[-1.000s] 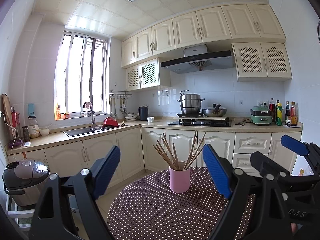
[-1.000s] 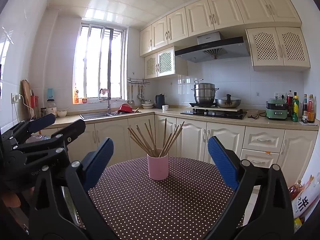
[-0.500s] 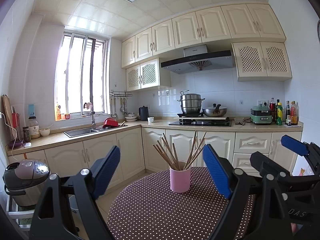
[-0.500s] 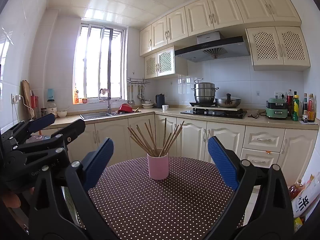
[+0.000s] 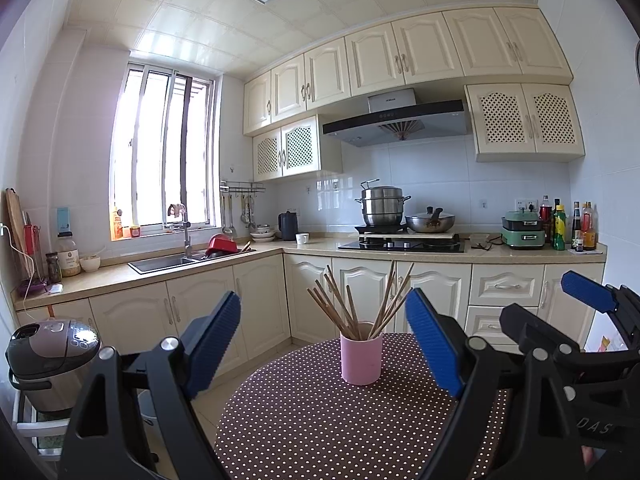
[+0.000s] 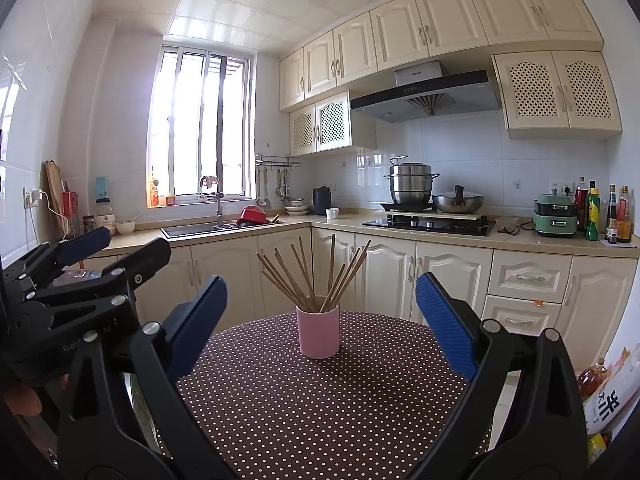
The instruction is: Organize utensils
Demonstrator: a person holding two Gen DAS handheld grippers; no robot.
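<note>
On the round dotted table (image 6: 320,420) in front of me stands a pink cup (image 6: 318,332), upright, with a loose fan of wooden chopsticks (image 6: 308,276) splaying out of its mouth. My left gripper (image 5: 324,348) and right gripper (image 6: 320,320) both hover short of it, jaws spread wide with nothing between the blue pads. The sticks look light, stiff and thin, likely to pivot or slide if I pinch one near its tip, so I would take a stick partway along its shaft above the rim. The cup seems light too, probably easy to tip; whether it is ceramic or plastic I cannot tell from here. Steadying it by its wall would help.
</note>
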